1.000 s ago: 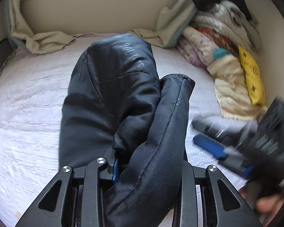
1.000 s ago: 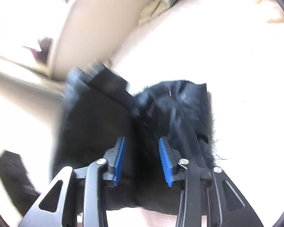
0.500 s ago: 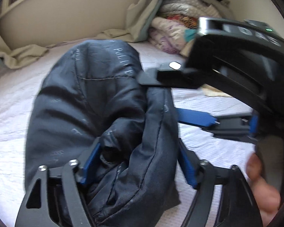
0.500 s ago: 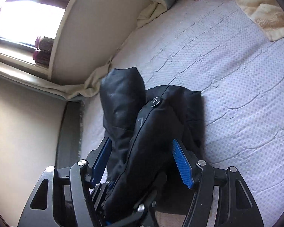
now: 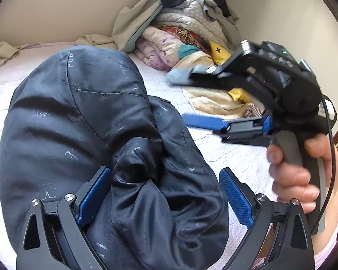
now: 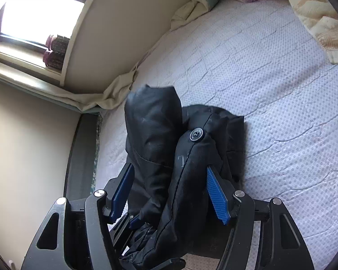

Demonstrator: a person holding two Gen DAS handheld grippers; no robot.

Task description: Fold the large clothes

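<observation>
A dark navy padded jacket (image 5: 83, 117) lies bundled on the white bed (image 5: 225, 153). My left gripper (image 5: 165, 195) straddles its near end. Its jaws are opening wide, and the blue pads (image 5: 236, 198) stand off the fabric. To the right a hand (image 5: 290, 175) holds my right gripper (image 5: 187, 99), open, with its fingertips beside the jacket's right edge. In the right wrist view the jacket (image 6: 155, 130) rises between the open right gripper (image 6: 169, 191), and a round snap button (image 6: 196, 134) shows on its seam.
A pile of mixed clothes (image 5: 191, 33) fills the far right corner of the bed. A cream towel (image 6: 322, 22) lies beside it. Beige cloth (image 5: 128, 22) hangs along the wall. A window (image 6: 38, 15) and the bed's dark frame (image 6: 78, 157) are on the left.
My left gripper was shut on the jacket and has let it go, its jaws spreading wide as it tipped down. The right gripper came in from the right and opened a little.
</observation>
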